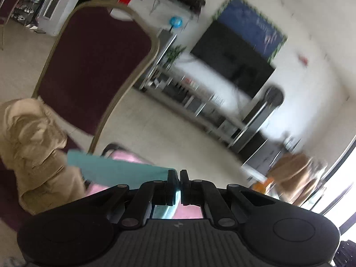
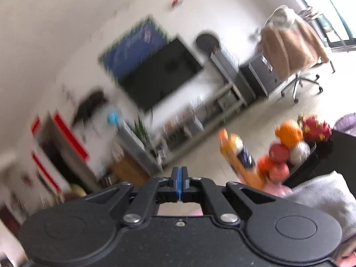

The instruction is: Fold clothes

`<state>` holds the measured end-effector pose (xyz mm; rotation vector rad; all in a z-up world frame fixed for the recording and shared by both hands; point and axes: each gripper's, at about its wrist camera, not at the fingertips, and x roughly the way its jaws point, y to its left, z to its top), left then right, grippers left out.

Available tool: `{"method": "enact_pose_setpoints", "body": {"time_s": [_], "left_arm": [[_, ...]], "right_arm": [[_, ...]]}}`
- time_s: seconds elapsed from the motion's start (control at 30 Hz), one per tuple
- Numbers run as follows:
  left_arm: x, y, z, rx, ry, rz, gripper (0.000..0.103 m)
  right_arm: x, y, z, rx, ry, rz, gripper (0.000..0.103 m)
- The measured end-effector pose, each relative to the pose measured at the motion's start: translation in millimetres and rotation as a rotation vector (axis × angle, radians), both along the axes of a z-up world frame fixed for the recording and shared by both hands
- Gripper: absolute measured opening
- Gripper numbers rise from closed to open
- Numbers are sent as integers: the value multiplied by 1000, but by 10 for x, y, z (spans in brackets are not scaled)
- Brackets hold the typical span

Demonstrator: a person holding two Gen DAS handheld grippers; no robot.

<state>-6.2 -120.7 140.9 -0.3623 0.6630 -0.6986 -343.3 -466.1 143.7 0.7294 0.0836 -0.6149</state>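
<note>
Left wrist: left gripper [image 1: 179, 173] clamped on thin teal cloth [image 1: 115, 166] | maroon gold-framed chair [image 1: 93, 66] behind | Right wrist: right gripper [image 2: 179, 171] closed, hold unclear

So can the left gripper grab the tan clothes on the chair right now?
Probably not yet. The left gripper is shut on a teal cloth, so its jaws are busy. The tan clothes lie off to the side, apart from it, with nothing else blocking.
</note>
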Motion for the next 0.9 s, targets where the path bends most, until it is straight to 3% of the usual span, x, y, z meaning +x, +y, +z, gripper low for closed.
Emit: {"method": "enact_pose_setpoints", "body": {"time_s": [0.2, 0.3, 0.37, 0.47, 0.67, 0.9], "left_arm": [[231, 68, -543, 131, 31, 129, 3], [485, 223, -699, 158, 28, 213, 3], [680, 303, -757, 173, 25, 259, 3], [942, 398, -891, 188, 35, 284, 3], [1263, 454, -1221, 183, 86, 259, 3], [1404, 542, -1490, 122, 146, 204, 3]], "right_arm": [[717, 148, -1356, 316, 146, 216, 6], [1127, 280, -2011, 501, 191, 297, 6], [1369, 410, -2311, 589, 215, 333, 7], [1733, 663, -2712, 699, 273, 376, 19], [2377, 1042, -3236, 794, 448, 343, 19], [2776, 1267, -3153, 732, 591, 194, 17]]}}
